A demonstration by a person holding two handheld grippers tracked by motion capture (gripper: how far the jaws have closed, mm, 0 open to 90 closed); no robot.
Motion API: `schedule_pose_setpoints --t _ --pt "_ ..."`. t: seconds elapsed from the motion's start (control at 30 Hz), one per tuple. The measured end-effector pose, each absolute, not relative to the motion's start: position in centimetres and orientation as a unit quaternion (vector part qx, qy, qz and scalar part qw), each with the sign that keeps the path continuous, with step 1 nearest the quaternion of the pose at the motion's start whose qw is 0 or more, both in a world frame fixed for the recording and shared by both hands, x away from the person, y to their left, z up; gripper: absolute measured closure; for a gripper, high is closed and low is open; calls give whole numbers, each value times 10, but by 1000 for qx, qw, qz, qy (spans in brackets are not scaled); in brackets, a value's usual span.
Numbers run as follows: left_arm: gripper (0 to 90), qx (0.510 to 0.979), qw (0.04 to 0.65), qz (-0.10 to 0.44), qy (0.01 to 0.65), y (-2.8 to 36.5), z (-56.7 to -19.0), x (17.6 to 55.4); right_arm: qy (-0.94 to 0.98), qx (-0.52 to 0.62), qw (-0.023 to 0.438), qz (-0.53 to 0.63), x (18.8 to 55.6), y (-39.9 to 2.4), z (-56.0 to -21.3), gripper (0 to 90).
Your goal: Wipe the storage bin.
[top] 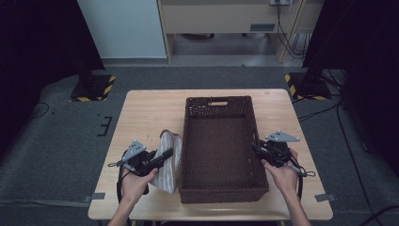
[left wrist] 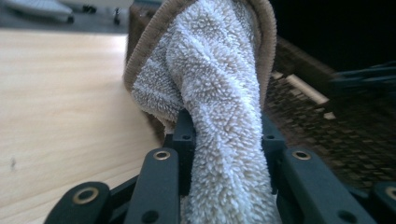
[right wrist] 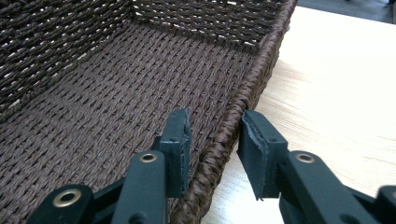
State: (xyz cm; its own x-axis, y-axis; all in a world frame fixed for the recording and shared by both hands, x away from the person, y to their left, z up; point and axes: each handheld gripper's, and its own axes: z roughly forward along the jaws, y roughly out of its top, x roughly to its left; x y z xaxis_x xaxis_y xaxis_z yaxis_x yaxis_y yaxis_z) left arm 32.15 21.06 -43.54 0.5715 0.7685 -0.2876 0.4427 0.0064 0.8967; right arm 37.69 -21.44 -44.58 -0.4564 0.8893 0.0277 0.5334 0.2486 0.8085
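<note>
A folded fluffy white towel [top: 169,162] with a tan edge stands against the outer left wall of a dark brown wicker basket [top: 221,100]. My left gripper [top: 165,154] is shut on the towel [left wrist: 219,93], whose pile bulges up between the two black jaws of the left gripper [left wrist: 226,120]. My right gripper [top: 256,147] sits at the basket's right wall. In the right gripper view, the right gripper [right wrist: 215,123] straddles the woven rim [right wrist: 243,102], one jaw inside and one outside. A small gap shows beside each pad. The basket's inside is bare.
The basket stands mid-table on a light wooden table [top: 150,108], with a handle slot [top: 218,102] in its far wall. Bare tabletop lies left of the towel and right of the basket. Stands with yellow-black bases [top: 94,89] sit on the floor beyond.
</note>
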Motion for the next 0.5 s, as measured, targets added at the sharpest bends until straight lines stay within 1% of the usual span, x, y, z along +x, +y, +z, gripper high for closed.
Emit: schedule_pose_setpoints --t 0.1,0.17,0.23,0.3,0.37,0.43,0.5 --pt "673 707 545 139 428 200 -440 313 756 468 228 397 376 -215 -446 627" --pt "671 715 534 150 427 193 -449 312 756 468 227 397 375 -216 -446 624" --pt "671 702 545 142 436 195 -455 311 756 467 228 399 375 -216 -447 622" --pt "672 706 533 140 445 196 -460 310 757 465 227 398 375 -215 -448 624" --pt "674 715 518 137 449 193 -469 309 761 468 223 390 375 -213 -450 640" --pt "678 707 528 131 452 189 -478 311 761 469 229 385 375 -211 -451 664" --pt "689 712 524 131 449 188 -475 315 760 473 235 379 375 -209 -450 688"
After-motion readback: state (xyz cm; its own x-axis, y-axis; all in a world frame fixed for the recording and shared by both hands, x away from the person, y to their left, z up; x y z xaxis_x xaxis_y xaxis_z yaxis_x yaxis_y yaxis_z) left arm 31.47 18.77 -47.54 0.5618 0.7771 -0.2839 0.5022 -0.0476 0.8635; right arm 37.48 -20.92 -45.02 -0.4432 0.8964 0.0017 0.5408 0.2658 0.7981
